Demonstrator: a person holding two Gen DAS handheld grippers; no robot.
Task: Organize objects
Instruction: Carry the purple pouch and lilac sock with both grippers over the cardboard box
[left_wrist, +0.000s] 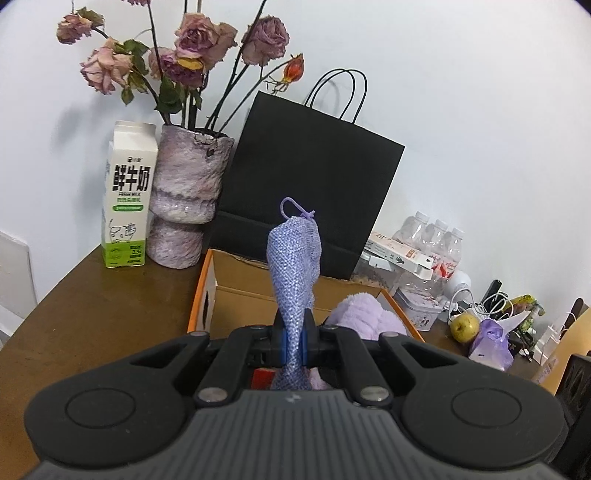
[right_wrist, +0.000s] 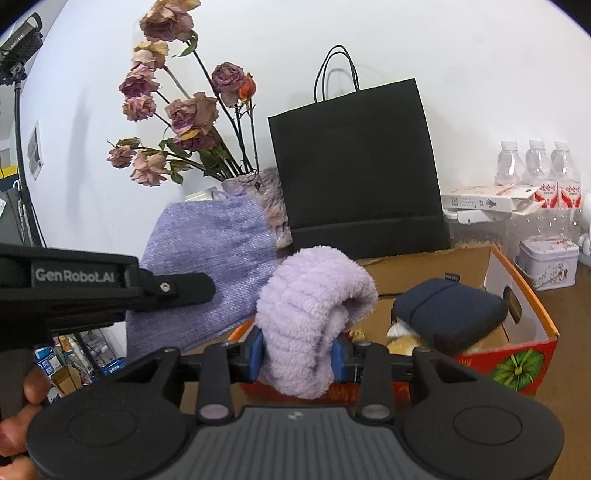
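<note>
The left gripper (left_wrist: 294, 341) pinches a purple mesh pouch (left_wrist: 294, 266) upright between its blue pads, above an orange cardboard box (left_wrist: 201, 295). The right gripper (right_wrist: 297, 356) clamps a fluffy lilac cloth (right_wrist: 314, 317) over the same box, where a dark blue case (right_wrist: 448, 314) lies. Behind stand a black paper bag (left_wrist: 310, 184), a vase (left_wrist: 186, 199) of dried roses and a milk carton (left_wrist: 127, 199).
</note>
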